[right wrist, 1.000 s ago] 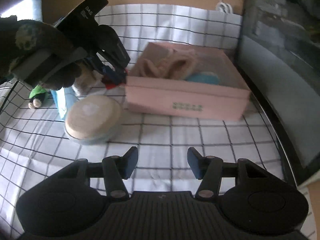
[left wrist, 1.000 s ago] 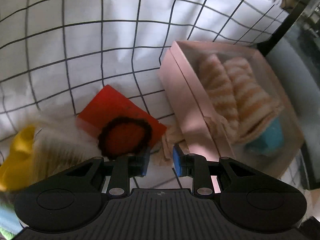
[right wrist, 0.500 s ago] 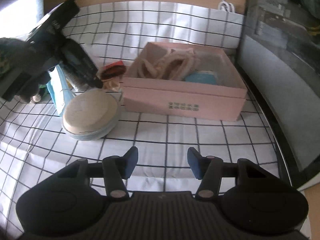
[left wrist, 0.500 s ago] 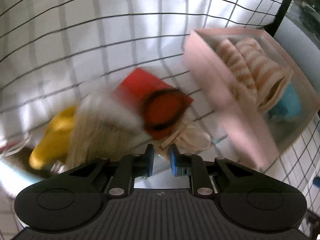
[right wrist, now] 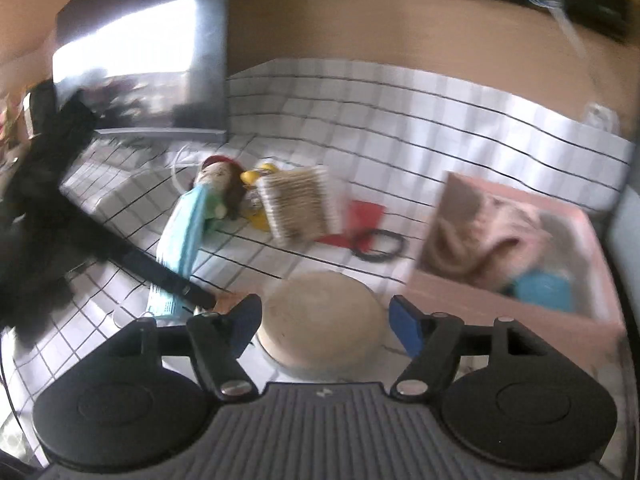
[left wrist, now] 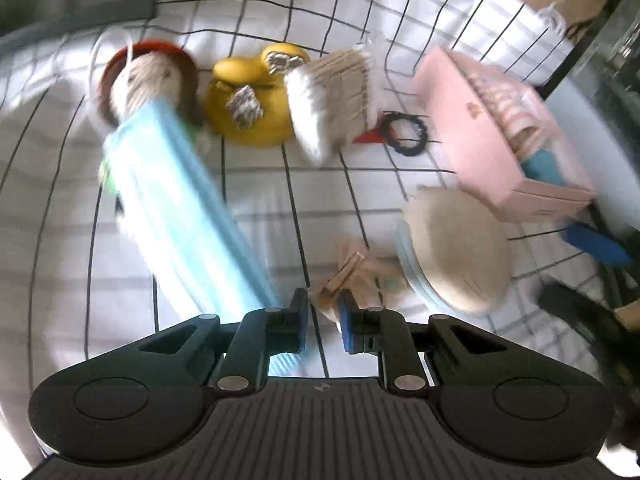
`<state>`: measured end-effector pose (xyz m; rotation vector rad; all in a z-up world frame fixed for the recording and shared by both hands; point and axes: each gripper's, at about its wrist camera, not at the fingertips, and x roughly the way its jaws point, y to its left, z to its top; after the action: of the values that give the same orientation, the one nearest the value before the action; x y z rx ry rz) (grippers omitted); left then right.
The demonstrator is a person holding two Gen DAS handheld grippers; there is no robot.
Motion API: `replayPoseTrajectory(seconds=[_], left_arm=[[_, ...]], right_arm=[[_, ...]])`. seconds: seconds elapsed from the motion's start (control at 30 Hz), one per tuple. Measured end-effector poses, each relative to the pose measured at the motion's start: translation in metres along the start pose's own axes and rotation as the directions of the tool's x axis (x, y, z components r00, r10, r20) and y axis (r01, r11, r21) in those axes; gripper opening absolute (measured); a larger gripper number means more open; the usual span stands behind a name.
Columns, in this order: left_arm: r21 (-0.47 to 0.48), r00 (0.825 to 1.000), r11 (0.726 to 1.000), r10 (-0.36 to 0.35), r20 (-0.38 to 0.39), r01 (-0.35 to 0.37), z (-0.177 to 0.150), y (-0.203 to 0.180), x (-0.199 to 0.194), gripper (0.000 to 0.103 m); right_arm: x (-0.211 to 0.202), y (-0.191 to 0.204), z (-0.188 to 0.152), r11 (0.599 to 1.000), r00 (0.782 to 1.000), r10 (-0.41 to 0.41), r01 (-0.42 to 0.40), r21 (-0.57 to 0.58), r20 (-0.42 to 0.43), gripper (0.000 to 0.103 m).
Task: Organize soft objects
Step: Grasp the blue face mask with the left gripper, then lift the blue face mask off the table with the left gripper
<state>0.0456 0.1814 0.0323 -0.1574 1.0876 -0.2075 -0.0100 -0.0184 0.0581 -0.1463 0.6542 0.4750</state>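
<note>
Both wrist cams downward, shared cloth (left wrist: 260,184).

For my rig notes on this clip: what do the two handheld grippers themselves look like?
Both match: the left gripper and right gripper each have a black ribbed body with a small round emblem, two rounded black lobes, black finger arms on silver pivot screws, and blue pads. No cables or sleeves are clearly visible.

Bright daylight, heavy motion blur throughout, fisheye bending at both views' edges

A white black-gridded cloth (right wrist: 400,120) covers the worktop. Behind stands a tan wall (right wrist: 400,28). Daylight glares off a dark panel (right wrist: 160,60).
</note>
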Motion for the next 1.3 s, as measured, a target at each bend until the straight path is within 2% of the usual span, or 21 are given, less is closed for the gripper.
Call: replayPoseTrajectory(seconds=[0.1, 0.23, 0.4, 0.5, 0.63, 0.73, 0.83, 0.9, 0.97, 1.07, 1.1, 1.2, 1.3], left_arm=[[-0.057, 0.996, 0.997, -0.047, 0.073, 0.051, -0.027, 0.005, -0.018, 0.021], [-0.115, 0.980, 0.991, -0.050, 0.195, 0.074, -0.050, 0.010, -0.055, 0.021], [-0.151, 0.981, 0.986, -0.034, 0.189, 0.064, -0.072, 0.015, -0.074, 0.021], [-0.170, 0.983, 0.983, -0.034, 0.180, 0.065, -0.084, 0.014, -0.074, 0.021], [-0.251, 0.980, 0.967, 0.020, 0.197, 0.031, -0.092, 0.024, -0.076, 0.021], [-0.364, 0.967, 0.931, 0.089, 0.241, 0.005, -0.088, 0.041, -0.079, 0.021], [-0.436, 0.950, 0.900, 0.136, 0.280, 0.000, -0.073, 0.052, -0.081, 0.021], [-0.449, 0.941, 0.893, 0.135, 0.311, 0.020, -0.059, 0.053, -0.077, 0.021], [-0.463, 0.936, 0.886, 0.142, 0.323, 0.026, -0.045, 0.055, -0.068, 0.021], [-0.519, 0.922, 0.855, 0.201, 0.331, 0.000, -0.035, 0.066, -0.053, 0.021], [-0.541, 0.921, 0.841, 0.193, 0.339, 0.023, -0.034, 0.073, -0.048, 0.022], [-0.571, 0.927, 0.803, 0.065, 0.369, 0.171, -0.035, 0.093, -0.028, 0.023], [-0.586, 0.940, 0.793, 0.048, 0.337, 0.169, -0.036, 0.101, -0.013, 0.027]], right_arm=[[0.023, 0.007, 0.011, 0.999, 0.999, 0.021, -0.022, -0.047, -0.027, 0.071], [0.050, 0.015, 0.024, 0.995, 1.000, 0.023, -0.025, -0.098, -0.018, 0.071], [0.096, 0.015, 0.034, 0.993, 0.996, 0.013, -0.024, -0.119, -0.090, 0.071], [0.101, 0.016, 0.029, 0.993, 0.987, 0.042, -0.059, -0.106, -0.153, 0.070], [0.073, 0.023, 0.003, 0.983, 0.989, 0.018, -0.044, -0.179, -0.145, 0.070], [0.049, 0.024, -0.015, 0.980, 0.991, -0.020, -0.007, -0.201, -0.131, 0.070], [0.024, 0.017, -0.023, 0.989, 0.994, -0.024, 0.008, -0.147, -0.105, 0.070], [0.007, 0.011, -0.026, 0.994, 0.996, -0.030, 0.021, -0.103, -0.085, 0.070], [-0.009, 0.002, -0.030, 0.997, 0.996, -0.060, 0.057, -0.056, -0.066, 0.070], [-0.037, -0.019, -0.040, 0.992, 0.994, -0.105, 0.107, 0.066, -0.029, 0.070], [-0.044, -0.027, -0.044, 0.987, 0.993, -0.114, 0.116, 0.112, -0.028, 0.070], [-0.058, -0.046, -0.051, 0.969, 0.993, -0.113, 0.120, 0.214, -0.045, 0.070], [-0.068, -0.049, -0.056, 0.964, 0.989, -0.140, 0.147, 0.223, -0.049, 0.070]])
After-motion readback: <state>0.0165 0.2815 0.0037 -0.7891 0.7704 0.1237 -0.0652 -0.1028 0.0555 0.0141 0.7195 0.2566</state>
